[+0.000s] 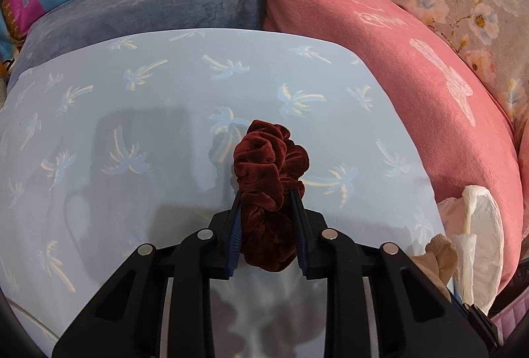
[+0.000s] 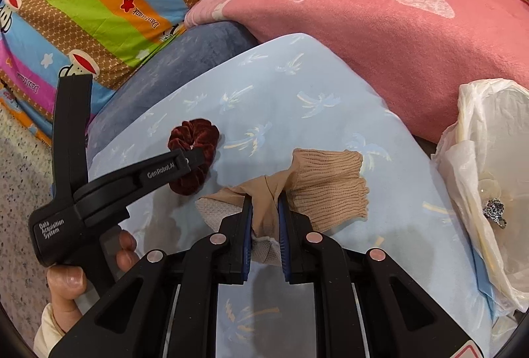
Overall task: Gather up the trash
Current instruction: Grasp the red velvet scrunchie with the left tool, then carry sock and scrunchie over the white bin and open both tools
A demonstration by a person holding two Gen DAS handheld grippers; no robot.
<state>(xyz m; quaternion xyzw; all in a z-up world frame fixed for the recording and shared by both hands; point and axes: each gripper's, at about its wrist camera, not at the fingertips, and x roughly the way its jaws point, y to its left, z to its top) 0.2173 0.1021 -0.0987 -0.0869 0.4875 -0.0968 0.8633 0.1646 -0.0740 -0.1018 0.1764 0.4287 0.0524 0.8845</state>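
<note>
Ribbed beige sock [image 2: 325, 184] bunched; crumpled velvet scrunchie [image 1: 269, 189].

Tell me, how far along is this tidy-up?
Partway. One small patterned item already lies in the white plastic bag. In hand: the left gripper is clamped on the dark red scrunchie, the right gripper on the beige stocking. Both remain over the blue pillow, unbagged.

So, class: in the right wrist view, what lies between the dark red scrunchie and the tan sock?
Only bare blue palm-print cloth lies between the scrunchie and the sock, as the right wrist view shows.
</note>
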